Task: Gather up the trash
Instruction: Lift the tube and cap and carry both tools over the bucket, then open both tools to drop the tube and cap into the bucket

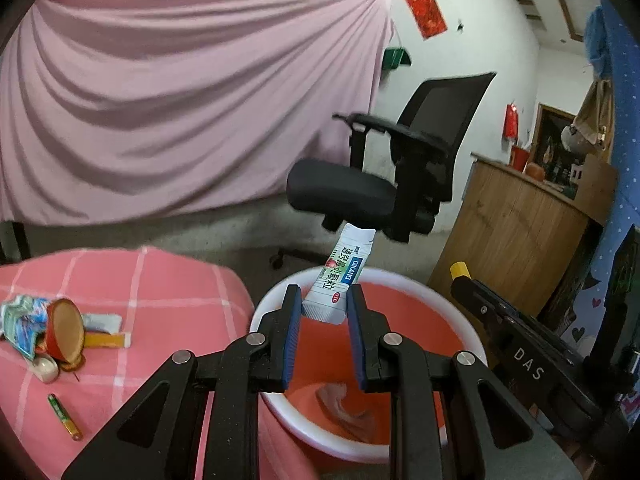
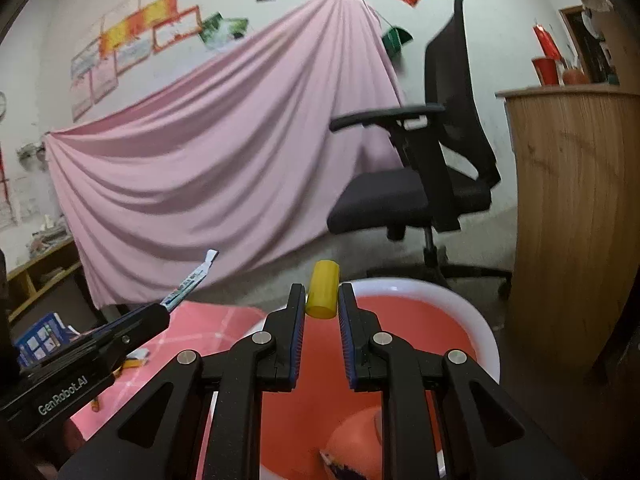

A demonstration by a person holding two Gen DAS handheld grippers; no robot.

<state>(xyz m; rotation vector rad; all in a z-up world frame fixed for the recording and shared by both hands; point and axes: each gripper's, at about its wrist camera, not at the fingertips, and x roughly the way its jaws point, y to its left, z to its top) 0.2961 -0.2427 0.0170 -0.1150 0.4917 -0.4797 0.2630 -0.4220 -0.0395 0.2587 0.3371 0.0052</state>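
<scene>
Two pieces hang over the bin [image 1: 276, 300]: your left hand-held gripper [image 1: 323, 300] pinches a sachet [image 1: 344, 276], your right hand-held gripper [image 2: 322, 300] a yellow cap [image 2: 322, 294]. Wrappers [image 1: 24, 320], a cup [image 1: 66, 330] and a battery [image 1: 65, 417] remain on the tabletop [image 1: 160, 288], left.

This looks like a lived-in room of a home used as a makeshift recording space. A pink sheet [image 2: 224, 168] hangs over the plain white wall below taped-up pictures and a red paper decoration [image 1: 426, 14], and a black office chair [image 1: 404, 168] stands on the bare floor. A curved wooden counter [image 2: 576, 216] holds red ornaments, beside a table under a pink checked cloth [image 1: 132, 292].
</scene>
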